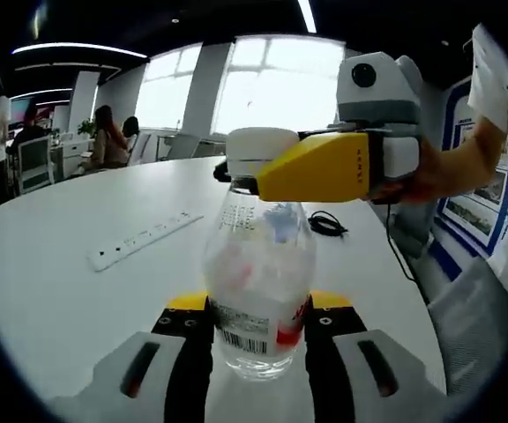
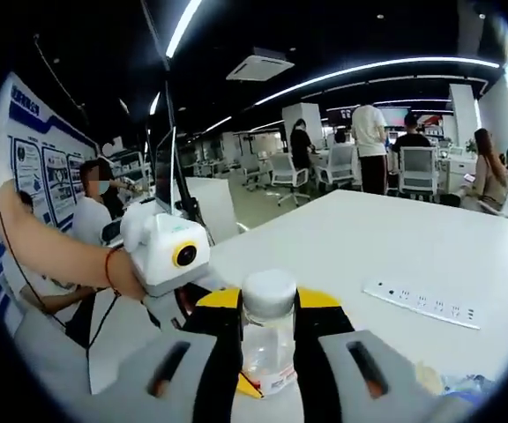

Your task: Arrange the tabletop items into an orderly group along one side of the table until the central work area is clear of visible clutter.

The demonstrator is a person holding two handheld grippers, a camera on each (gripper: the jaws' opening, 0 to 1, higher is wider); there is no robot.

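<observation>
A clear plastic bottle with a white cap stands upright on the white table. My left gripper is shut on its lower body, one black-and-yellow jaw on each side. The right gripper comes in from the right, held by a hand, its yellow fingers shut on the cap. In the right gripper view the cap and bottle neck sit between my right gripper jaws. The left gripper shows just left of the bottle, held by a person's hand.
A white power strip lies on the table beyond the bottle. A coiled black cable rests near the table's right edge. Office chairs, desks and several people are in the background, and a seated person is beside the table.
</observation>
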